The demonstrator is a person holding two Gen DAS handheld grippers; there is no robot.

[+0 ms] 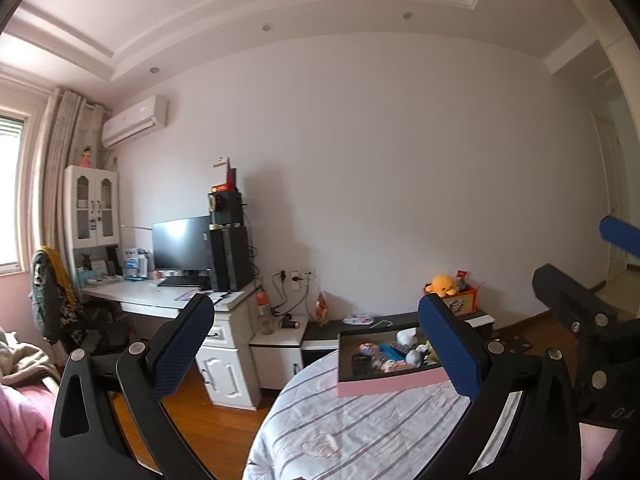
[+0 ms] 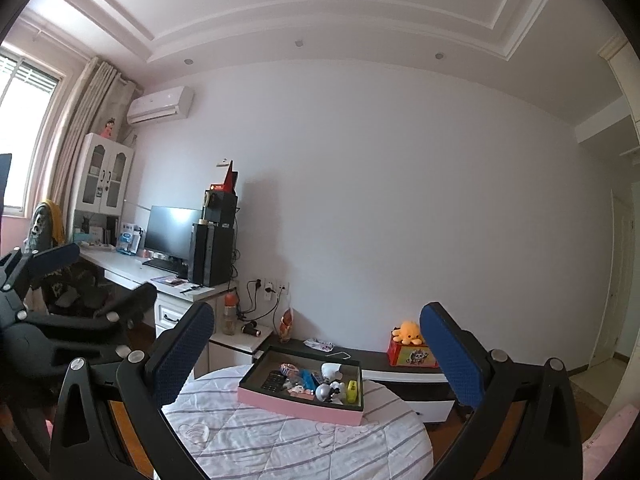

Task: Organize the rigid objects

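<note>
A shallow pink box (image 2: 298, 402) with a dark inside stands on a round table with a striped white cloth (image 2: 280, 440). It holds several small items: a black calculator (image 2: 273, 381), a white figure (image 2: 331, 370), a yellow block (image 2: 351, 390). In the left wrist view the box (image 1: 390, 384) sits partly behind my right finger. My left gripper (image 1: 316, 344) is open and empty, raised well short of the box. My right gripper (image 2: 316, 350) is open and empty, above the table's near side. Each gripper shows in the other's view.
A white desk (image 2: 132, 276) with a monitor (image 2: 172, 232) and black speakers stands at the left wall. A low dark cabinet (image 2: 380, 360) behind the table carries a red box with an orange plush (image 2: 408, 334). Wooden floor (image 1: 208, 404) lies left of the table.
</note>
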